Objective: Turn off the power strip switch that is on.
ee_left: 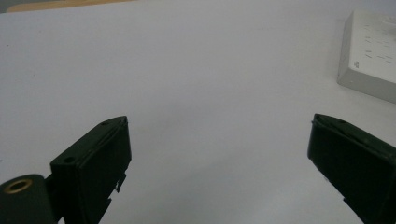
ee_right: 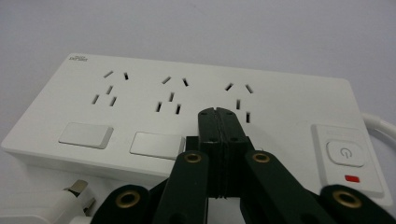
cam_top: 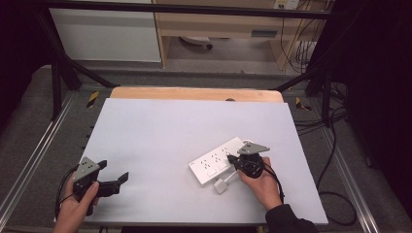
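A white power strip point(cam_top: 217, 160) with three socket groups lies on the right half of the white table top point(cam_top: 160, 141). In the right gripper view the power strip point(ee_right: 187, 102) has two flat covers, a power button and a red mark. My right gripper point(cam_top: 232, 159) is shut, with its tips point(ee_right: 218, 113) over the strip's top by the third socket group and nothing held between them. A white plug point(cam_top: 221, 185) lies by the strip's near edge; the plug point(ee_right: 51, 205) shows its prongs. My left gripper point(cam_top: 122, 180) rests open at the near left, jaws wide apart point(ee_left: 217, 140) over bare table.
A wooden board edge point(cam_top: 194, 93) runs along the table's far side. Black frame bars point(cam_top: 63, 73) and cables point(cam_top: 330, 160) surround the table. A white cabinet point(cam_top: 104, 34) stands behind. A corner of the power strip point(ee_left: 369, 60) shows at the upper right of the left gripper view.
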A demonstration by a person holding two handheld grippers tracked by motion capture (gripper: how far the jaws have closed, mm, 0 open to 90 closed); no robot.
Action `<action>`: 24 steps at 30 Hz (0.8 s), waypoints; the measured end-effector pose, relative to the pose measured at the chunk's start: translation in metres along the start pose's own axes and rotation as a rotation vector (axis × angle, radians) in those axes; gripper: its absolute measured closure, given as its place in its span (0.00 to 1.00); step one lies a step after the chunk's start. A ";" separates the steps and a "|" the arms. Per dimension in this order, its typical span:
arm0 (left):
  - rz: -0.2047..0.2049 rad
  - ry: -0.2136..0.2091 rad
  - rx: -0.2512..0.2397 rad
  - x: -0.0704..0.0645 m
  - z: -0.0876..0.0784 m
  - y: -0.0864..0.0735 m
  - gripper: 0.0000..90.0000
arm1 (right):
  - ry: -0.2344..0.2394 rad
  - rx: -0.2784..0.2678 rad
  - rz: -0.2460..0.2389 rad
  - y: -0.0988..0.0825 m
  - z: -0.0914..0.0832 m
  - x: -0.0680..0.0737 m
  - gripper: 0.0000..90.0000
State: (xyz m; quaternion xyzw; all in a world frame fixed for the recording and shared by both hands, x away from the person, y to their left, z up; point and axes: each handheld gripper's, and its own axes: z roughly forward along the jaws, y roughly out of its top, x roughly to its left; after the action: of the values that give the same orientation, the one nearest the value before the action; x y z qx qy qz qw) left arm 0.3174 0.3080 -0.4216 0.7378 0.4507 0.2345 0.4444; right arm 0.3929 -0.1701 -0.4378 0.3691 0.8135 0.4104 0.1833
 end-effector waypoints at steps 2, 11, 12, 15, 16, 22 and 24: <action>0.000 0.001 0.000 0.000 0.000 0.000 0.07 | -0.005 -0.001 -0.003 0.000 0.000 0.001 1.00; -0.001 0.002 0.001 0.000 0.000 0.000 0.07 | -0.017 -0.004 -0.014 -0.001 0.000 0.003 1.00; -0.001 0.002 0.001 0.000 0.000 0.000 0.07 | -0.017 -0.003 -0.013 -0.001 0.000 0.003 1.00; -0.002 0.003 0.000 0.000 0.000 0.000 0.07 | -0.019 -0.003 -0.015 -0.001 0.000 0.003 1.00; -0.004 0.003 -0.001 0.000 0.000 0.000 0.07 | -0.020 -0.001 -0.015 -0.001 0.000 0.004 1.00; -0.005 0.003 -0.002 0.000 0.000 0.000 0.07 | -0.016 0.013 -0.014 -0.001 0.001 0.004 1.00; -0.003 0.004 -0.004 0.000 0.000 0.000 0.07 | -0.010 0.013 -0.006 -0.001 0.001 0.004 1.00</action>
State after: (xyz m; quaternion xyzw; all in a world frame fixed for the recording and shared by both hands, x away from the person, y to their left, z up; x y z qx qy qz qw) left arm 0.3174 0.3080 -0.4217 0.7358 0.4523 0.2359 0.4453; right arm 0.3903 -0.1676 -0.4395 0.3699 0.8163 0.4025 0.1864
